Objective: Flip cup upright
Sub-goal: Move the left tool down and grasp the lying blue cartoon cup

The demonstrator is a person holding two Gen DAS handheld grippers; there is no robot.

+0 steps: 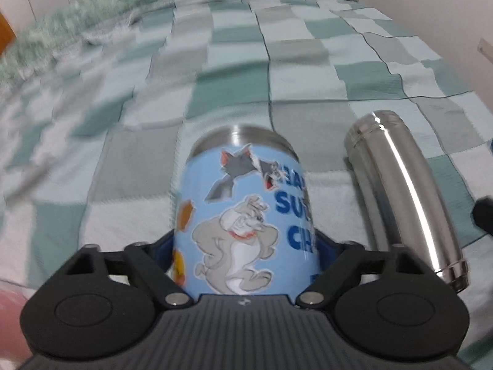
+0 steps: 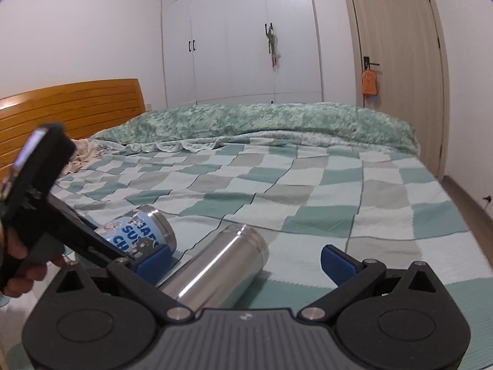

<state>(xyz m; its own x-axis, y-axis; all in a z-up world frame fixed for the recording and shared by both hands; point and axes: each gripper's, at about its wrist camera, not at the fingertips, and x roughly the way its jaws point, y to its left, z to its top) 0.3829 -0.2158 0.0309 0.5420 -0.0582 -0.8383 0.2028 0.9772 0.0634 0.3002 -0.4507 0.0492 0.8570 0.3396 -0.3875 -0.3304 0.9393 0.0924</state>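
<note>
A light blue cartoon-print cup (image 1: pixel 243 215) with a steel base lies between the fingers of my left gripper (image 1: pixel 245 246), which is shut on it; its steel end points away from the camera. The cup also shows in the right wrist view (image 2: pixel 138 231), held tilted just above the bedspread by the left gripper (image 2: pixel 101 240). A plain steel cup (image 1: pixel 409 197) lies on its side to the right of it. My right gripper (image 2: pixel 246 262) is open, its blue pads either side of the steel cup (image 2: pixel 215 268), apart from it.
Everything lies on a bed with a green, grey and white checkered bedspread (image 2: pixel 308 191). A fuzzy green blanket (image 2: pixel 277 120) is bunched at the far side. A wooden headboard (image 2: pixel 71 104) stands at the left, wardrobe and door behind.
</note>
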